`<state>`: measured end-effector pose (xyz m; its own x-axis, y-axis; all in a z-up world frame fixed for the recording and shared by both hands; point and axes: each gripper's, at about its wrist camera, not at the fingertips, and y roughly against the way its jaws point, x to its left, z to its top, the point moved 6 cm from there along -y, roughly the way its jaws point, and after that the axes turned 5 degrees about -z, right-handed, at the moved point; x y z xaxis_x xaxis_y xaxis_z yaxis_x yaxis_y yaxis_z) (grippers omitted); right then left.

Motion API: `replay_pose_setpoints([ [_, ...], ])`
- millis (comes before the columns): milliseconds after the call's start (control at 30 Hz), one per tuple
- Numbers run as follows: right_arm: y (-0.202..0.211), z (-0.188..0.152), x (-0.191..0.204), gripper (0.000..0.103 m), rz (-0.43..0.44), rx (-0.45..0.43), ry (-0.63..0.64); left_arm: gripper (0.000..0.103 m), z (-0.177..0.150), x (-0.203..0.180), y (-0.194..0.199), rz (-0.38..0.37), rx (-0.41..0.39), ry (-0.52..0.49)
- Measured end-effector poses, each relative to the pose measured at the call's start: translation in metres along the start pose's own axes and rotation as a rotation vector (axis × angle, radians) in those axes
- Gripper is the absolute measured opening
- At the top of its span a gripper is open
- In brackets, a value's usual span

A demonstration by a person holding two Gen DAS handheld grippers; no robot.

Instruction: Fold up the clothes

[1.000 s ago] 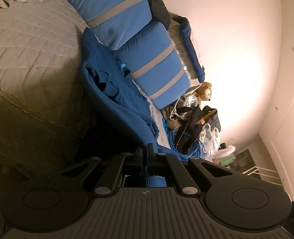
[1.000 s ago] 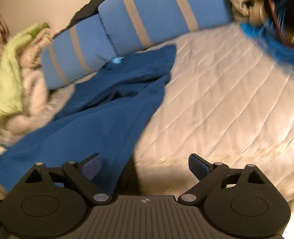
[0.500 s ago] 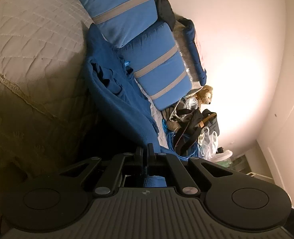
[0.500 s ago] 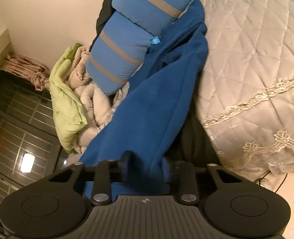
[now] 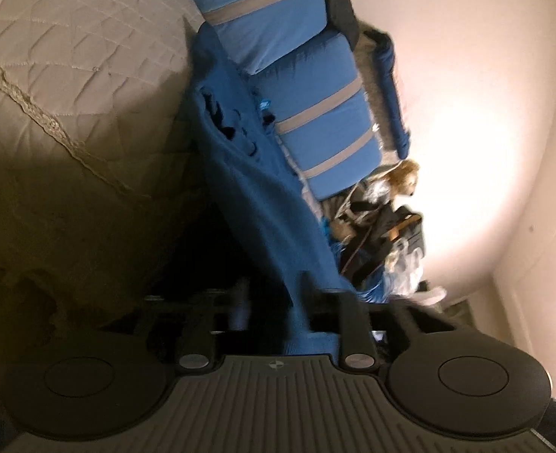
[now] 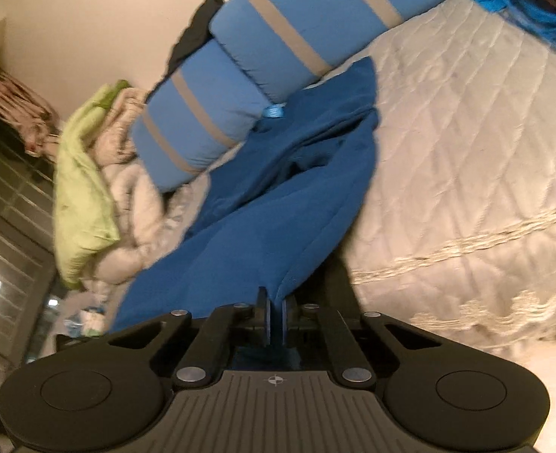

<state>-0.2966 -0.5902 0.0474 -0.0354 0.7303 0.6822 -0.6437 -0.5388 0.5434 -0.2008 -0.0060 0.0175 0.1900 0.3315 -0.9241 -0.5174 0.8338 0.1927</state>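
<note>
Item 1, blue garment [image 6: 285, 204]: dark blue fabric, lying partly on the bed and partly stretched off its edge toward both tools; upper end rests on the quilt against the striped pillows, with a small light-blue tag at the pillow edge. Also seen in the left wrist view [image 5: 263, 204] as a long drape running down to the tool.

Item 2, right tool [image 6: 274, 319]: jaws have just been closing and now stand together, clamped on a lower edge of the blue garment; cloth runs up from between the pads toward the bed.

Item 3, left tool [image 5: 274, 302]: jaws have just been opening and stand partly apart; a strip of the blue garment hangs between the fingers, view blurred, pads not seen pressing on it.

Item 4, bed [image 6: 466, 143]: covered by a pale quilted spread with diamond stitching and a lace band near the edge; in the left wrist view [image 5: 70, 87] its side falls into shadow.

Item 5, striped pillows [image 6: 278, 56]: two, light blue with grey bands, set end to end along the wall side of the bed, touching the garment.

Item 6, green cloth [image 6: 82, 196]: lime-coloured, draped over a heap of pale bedding just beside the pillows.

Item 7, stuffed toy [image 5: 404, 179]: tan, among bags and blue cable beyond the pillows, near the wall
</note>
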Motion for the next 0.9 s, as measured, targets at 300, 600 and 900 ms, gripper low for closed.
replay_pose_setpoints([
  [300,0.005,0.013,-0.016,0.007,-0.06,-0.035,-0.004,0.072,-0.007,-0.001,0.0,-0.029,-0.044,0.055],
  [600,-0.006,0.013,-0.022,0.007,-0.081,0.003,-0.001,0.041,-0.025,0.006,-0.031,0.001,0.006,0.079],
  [900,0.008,0.013,-0.011,0.007,0.008,-0.035,-0.067,0.004,-0.01,-0.026,-0.006,-0.044,-0.048,-0.018],
])
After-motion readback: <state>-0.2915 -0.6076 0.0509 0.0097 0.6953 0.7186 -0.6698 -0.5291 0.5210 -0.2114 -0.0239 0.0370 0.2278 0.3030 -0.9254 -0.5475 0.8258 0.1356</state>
